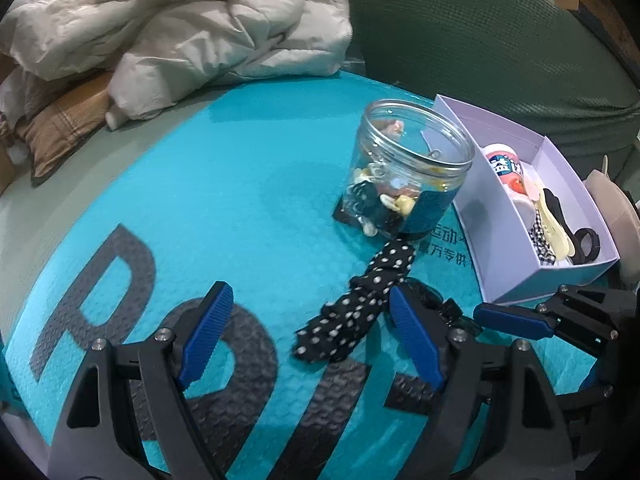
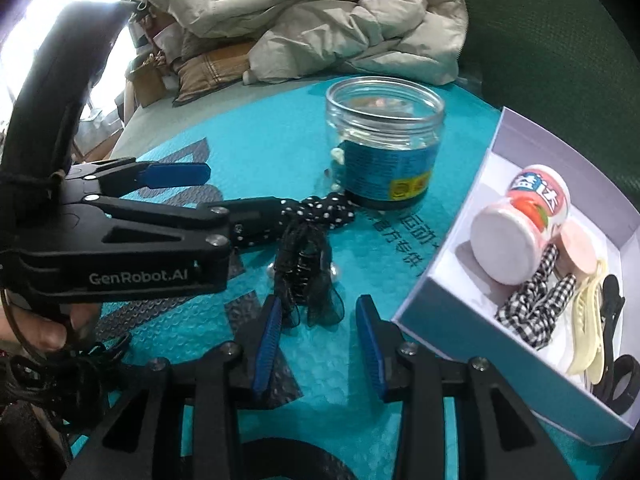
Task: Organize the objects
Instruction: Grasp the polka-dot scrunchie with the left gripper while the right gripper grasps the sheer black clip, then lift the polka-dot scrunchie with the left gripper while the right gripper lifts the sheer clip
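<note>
the left gripper (image 1: 310,336) has its jaws spread wide and holds nothing, with the black polka-dot scarf (image 1: 356,308) lying on the teal mat (image 1: 240,200) between its blue pads. the right gripper (image 2: 320,340) is also spread wide and empty, just by a black lacy hair clip (image 2: 308,276). the scarf runs up to the clear jar (image 1: 404,172), beside the white box (image 1: 500,240) of hair things.
</note>
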`<state>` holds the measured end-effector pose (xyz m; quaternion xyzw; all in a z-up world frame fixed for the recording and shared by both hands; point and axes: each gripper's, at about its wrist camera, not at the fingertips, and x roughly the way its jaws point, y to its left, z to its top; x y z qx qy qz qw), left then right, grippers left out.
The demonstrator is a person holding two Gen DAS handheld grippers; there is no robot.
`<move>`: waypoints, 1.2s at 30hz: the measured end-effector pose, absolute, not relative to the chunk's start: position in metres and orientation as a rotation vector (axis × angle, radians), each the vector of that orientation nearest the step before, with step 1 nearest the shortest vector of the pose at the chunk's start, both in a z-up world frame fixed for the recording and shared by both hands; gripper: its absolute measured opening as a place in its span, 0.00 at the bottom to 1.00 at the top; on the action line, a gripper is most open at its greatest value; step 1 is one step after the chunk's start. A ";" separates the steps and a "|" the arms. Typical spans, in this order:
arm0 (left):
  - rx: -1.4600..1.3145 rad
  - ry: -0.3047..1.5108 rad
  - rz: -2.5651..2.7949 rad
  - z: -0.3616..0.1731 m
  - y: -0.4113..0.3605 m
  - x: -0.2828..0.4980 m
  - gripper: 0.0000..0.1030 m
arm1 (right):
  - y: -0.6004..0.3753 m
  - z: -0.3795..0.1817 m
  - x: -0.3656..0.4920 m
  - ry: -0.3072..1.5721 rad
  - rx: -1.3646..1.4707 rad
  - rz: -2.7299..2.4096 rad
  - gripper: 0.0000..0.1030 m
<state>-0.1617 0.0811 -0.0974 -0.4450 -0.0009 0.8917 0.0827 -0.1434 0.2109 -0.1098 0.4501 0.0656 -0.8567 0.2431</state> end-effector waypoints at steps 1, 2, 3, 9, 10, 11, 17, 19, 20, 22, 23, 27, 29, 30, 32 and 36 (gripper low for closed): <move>-1.349 -0.008 2.634 -0.100 0.083 -0.166 0.78 | 0.212 -0.109 -0.144 0.170 1.220 -2.347 0.40; -1.367 -0.009 2.608 -0.103 0.084 -0.169 0.78 | 0.213 -0.109 -0.144 0.163 1.210 -2.352 0.43; -1.378 -0.004 2.591 -0.104 0.086 -0.171 0.78 | 0.215 -0.109 -0.145 0.156 1.197 -2.356 0.44; -1.402 0.041 2.548 -0.110 0.094 -0.173 0.66 | 0.214 -0.111 -0.147 0.113 1.171 -2.323 0.48; -1.403 0.043 2.547 -0.110 0.094 -0.172 0.61 | 0.213 -0.111 -0.146 0.114 1.164 -2.324 0.48; -1.399 0.038 2.545 -0.110 0.094 -0.171 0.59 | 0.213 -0.111 -0.146 0.116 1.159 -2.324 0.48; -1.385 0.004 2.556 -0.107 0.087 -0.164 0.37 | 0.211 -0.112 -0.144 0.150 1.161 -2.337 0.35; -1.389 -0.016 2.541 -0.107 0.084 -0.162 0.33 | 0.211 -0.113 -0.146 0.161 1.175 -2.341 0.28; -1.392 -0.021 2.538 -0.107 0.084 -0.162 0.32 | 0.211 -0.113 -0.147 0.164 1.183 -2.340 0.26; -1.398 -0.024 2.530 -0.106 0.084 -0.159 0.27 | 0.210 -0.112 -0.145 0.181 1.189 -2.335 0.26; -1.402 -0.017 2.528 -0.105 0.085 -0.157 0.26 | 0.209 -0.112 -0.144 0.197 1.191 -2.331 0.25; -1.418 0.005 2.520 -0.104 0.088 -0.145 0.25 | 0.202 -0.110 -0.135 0.279 1.196 -2.297 0.25; -1.426 -0.006 2.519 -0.104 0.086 -0.140 0.25 | 0.199 -0.110 -0.131 0.307 1.206 -2.272 0.25; -1.429 -0.015 2.521 -0.104 0.085 -0.137 0.25 | 0.198 -0.110 -0.129 0.309 1.208 -2.264 0.25; -1.434 -0.034 2.521 -0.104 0.083 -0.132 0.25 | 0.197 -0.109 -0.126 0.305 1.213 -2.254 0.25; -1.411 -0.079 2.557 -0.101 0.077 -0.126 0.25 | 0.196 -0.103 -0.124 0.300 1.185 -2.285 0.29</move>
